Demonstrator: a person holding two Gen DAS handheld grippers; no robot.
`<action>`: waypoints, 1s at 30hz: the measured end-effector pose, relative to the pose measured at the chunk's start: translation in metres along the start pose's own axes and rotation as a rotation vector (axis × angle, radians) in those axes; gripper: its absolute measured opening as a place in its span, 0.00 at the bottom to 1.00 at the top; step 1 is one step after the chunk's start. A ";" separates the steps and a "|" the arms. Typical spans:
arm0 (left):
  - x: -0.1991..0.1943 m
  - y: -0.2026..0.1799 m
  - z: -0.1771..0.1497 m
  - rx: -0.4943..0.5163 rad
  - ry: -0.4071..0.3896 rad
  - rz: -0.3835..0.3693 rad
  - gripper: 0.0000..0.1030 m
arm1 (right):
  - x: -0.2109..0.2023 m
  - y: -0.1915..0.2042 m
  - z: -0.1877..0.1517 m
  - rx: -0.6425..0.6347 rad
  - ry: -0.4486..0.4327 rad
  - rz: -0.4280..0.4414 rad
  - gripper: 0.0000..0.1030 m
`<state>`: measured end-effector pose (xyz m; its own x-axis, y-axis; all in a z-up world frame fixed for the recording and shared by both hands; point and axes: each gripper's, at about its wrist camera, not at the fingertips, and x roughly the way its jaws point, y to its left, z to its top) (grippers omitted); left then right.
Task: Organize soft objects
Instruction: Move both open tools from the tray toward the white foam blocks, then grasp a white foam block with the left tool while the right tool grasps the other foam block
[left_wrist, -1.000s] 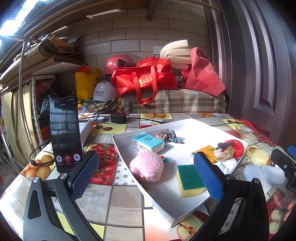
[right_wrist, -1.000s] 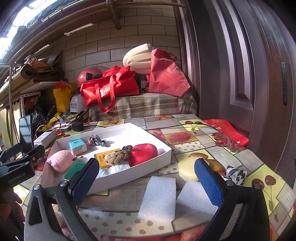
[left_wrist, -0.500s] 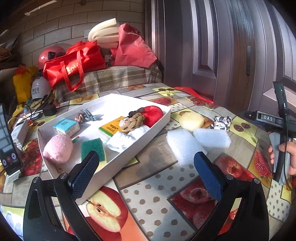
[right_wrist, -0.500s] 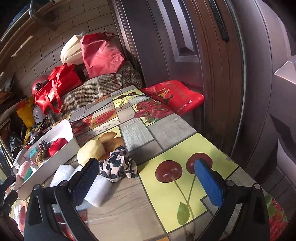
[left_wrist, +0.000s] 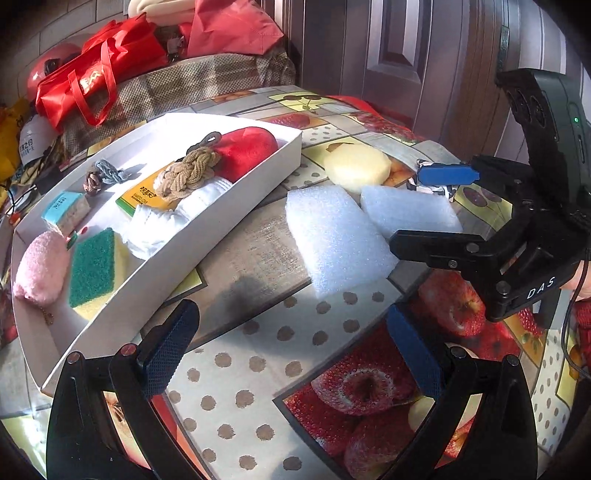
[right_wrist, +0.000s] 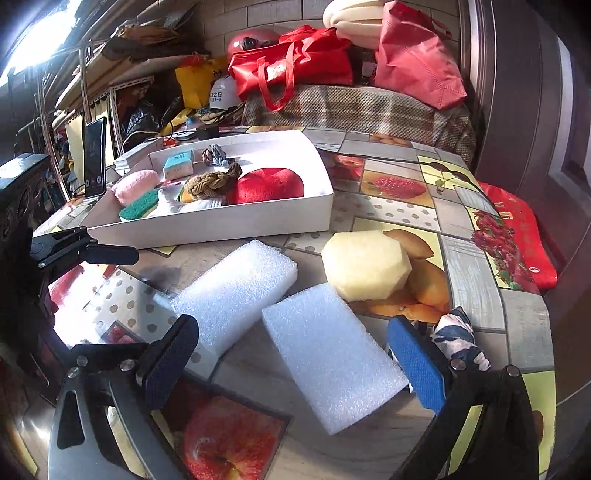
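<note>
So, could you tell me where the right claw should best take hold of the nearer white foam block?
Probably across its short width, near the middle, coming down from above. The foam block lies flat on the table and is long, and the open right claw already straddles it. Its long sides look free; the second foam block meets only its far corner.

Both the left claw (left_wrist: 291, 347) and right claw (right_wrist: 295, 354) hang spread wide, gripping nothing.

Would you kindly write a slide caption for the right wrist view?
Open right gripper poised over a white foam block, beside a second foam block, yellow sponge and the filled white tray.
</note>
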<state>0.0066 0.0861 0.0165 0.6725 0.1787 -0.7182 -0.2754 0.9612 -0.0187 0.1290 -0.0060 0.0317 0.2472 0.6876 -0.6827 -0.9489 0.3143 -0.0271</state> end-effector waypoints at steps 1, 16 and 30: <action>0.000 -0.002 0.000 0.010 0.000 0.004 1.00 | 0.008 -0.001 0.002 -0.011 0.029 0.004 0.96; 0.007 -0.024 0.013 0.047 -0.025 0.003 1.00 | 0.001 -0.026 -0.014 0.097 0.071 0.178 0.86; 0.020 -0.026 0.024 0.014 -0.026 0.033 0.97 | -0.027 -0.018 -0.040 0.076 0.073 0.028 0.52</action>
<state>0.0442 0.0698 0.0196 0.6810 0.2153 -0.6999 -0.2878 0.9576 0.0145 0.1318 -0.0562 0.0214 0.2027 0.6480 -0.7342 -0.9371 0.3460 0.0467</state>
